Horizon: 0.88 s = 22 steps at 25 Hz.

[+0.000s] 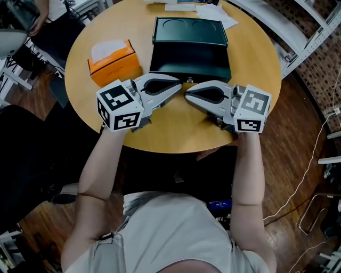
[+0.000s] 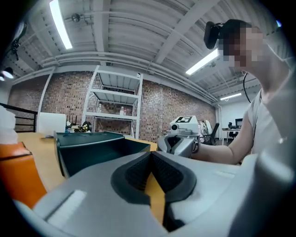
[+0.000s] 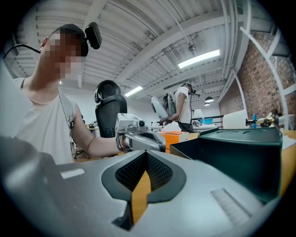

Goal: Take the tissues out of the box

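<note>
An orange tissue box stands on the round wooden table at the left, with a white tissue poking out of its top slot. In the left gripper view the tissue box is at the far left edge. Both grippers rest low over the table's front, tips pointing at each other. My left gripper is shut with nothing in it, right of the box and apart from it. My right gripper is shut and empty too. Past the left gripper the tissue box shows in the right gripper view.
A dark green open case lies just behind the two grippers' tips. White papers lie at the table's far edge. A black chair and a standing person are beyond the table; a metal shelf stands by the brick wall.
</note>
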### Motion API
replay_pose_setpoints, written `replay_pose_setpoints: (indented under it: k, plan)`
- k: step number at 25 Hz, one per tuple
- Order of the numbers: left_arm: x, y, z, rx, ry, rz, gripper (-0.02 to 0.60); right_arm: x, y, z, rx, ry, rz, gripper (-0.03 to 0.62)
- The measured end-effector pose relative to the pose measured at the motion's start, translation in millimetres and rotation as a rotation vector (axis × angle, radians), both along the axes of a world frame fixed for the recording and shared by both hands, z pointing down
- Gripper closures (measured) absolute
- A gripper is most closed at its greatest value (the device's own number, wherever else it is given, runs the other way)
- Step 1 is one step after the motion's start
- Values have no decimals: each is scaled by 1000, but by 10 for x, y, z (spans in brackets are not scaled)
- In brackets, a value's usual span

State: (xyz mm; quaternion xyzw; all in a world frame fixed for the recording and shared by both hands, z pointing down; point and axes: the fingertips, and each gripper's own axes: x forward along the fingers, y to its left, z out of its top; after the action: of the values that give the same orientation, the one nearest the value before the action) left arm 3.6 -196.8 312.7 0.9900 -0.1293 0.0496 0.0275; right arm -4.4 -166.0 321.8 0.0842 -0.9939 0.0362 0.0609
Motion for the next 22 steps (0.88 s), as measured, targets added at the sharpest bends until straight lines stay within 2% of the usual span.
replay_pose_setpoints:
  k: [22]
  plan:
    - [28, -1, 41, -11, -17, 8, 580, -1, -1, 11, -1, 4, -5, 594]
